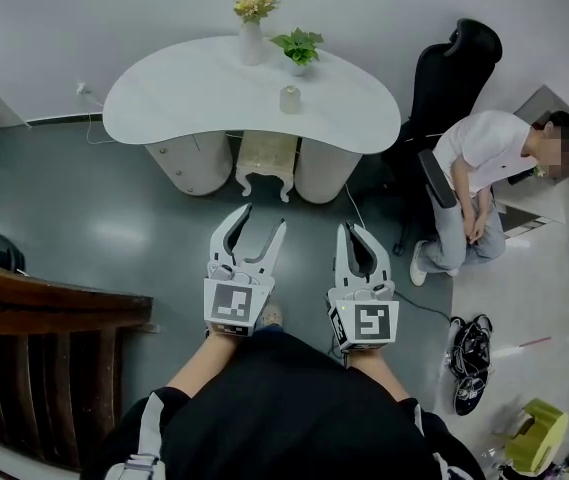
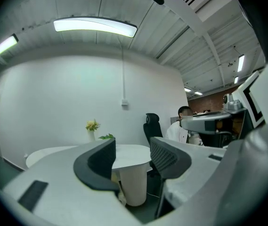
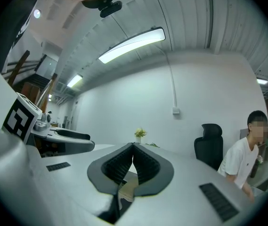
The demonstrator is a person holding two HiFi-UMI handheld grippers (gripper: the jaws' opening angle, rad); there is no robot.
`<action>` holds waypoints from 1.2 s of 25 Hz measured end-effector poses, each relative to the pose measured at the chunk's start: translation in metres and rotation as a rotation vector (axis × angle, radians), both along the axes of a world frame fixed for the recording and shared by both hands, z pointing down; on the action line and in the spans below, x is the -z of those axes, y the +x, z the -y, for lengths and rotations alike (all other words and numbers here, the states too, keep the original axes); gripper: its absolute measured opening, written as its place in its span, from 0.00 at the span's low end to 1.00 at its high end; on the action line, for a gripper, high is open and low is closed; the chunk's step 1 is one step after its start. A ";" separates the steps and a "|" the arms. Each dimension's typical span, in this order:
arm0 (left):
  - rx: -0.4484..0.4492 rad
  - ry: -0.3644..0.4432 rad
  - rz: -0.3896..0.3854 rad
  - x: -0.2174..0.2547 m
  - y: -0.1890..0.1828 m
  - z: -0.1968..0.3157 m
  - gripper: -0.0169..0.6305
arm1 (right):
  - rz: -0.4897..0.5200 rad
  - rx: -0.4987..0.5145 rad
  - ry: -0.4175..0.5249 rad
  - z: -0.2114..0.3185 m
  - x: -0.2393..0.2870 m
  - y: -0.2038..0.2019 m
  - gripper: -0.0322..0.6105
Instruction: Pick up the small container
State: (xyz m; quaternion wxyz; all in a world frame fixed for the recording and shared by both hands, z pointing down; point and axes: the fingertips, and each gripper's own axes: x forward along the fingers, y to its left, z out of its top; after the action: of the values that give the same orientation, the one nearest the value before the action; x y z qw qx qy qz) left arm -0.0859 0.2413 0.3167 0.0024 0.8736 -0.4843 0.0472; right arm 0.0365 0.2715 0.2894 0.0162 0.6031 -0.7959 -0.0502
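Observation:
The small container [image 1: 290,99], a pale little jar, stands on the white kidney-shaped table [image 1: 194,93], near its front edge and right of centre. Both grippers hover over the grey floor, well short of the table. My left gripper [image 1: 264,217] is open, and nothing lies between its jaws. In the left gripper view the left gripper [image 2: 133,147] points at the table [image 2: 129,153], where the container does not show. My right gripper [image 1: 358,230] is shut and empty. Its pads meet in the right gripper view, at the right gripper [image 3: 133,147].
A vase of flowers [image 1: 252,23] and a small potted plant [image 1: 299,48] stand at the table's back. A black office chair [image 1: 454,78] and a seated person [image 1: 474,168] are to the right. Dark wooden rails [image 1: 44,348] are at the left, and bags [image 1: 469,358] lie on the floor at the right.

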 end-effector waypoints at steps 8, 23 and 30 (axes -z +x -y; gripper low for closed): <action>-0.018 -0.006 -0.007 -0.002 -0.004 0.042 0.38 | -0.003 -0.014 -0.006 0.038 -0.002 -0.005 0.09; -0.010 -0.018 -0.033 -0.013 -0.004 0.105 0.38 | -0.019 0.005 -0.002 0.102 -0.006 -0.008 0.09; 0.004 -0.036 -0.030 -0.019 0.006 0.161 0.38 | -0.022 0.032 -0.021 0.161 -0.014 0.000 0.09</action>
State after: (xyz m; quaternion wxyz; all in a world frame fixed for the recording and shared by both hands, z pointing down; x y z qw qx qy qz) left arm -0.0795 0.0803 0.3358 0.0256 0.8731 -0.4850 0.0430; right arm 0.0363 0.1100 0.3034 0.0304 0.5893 -0.8058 -0.0489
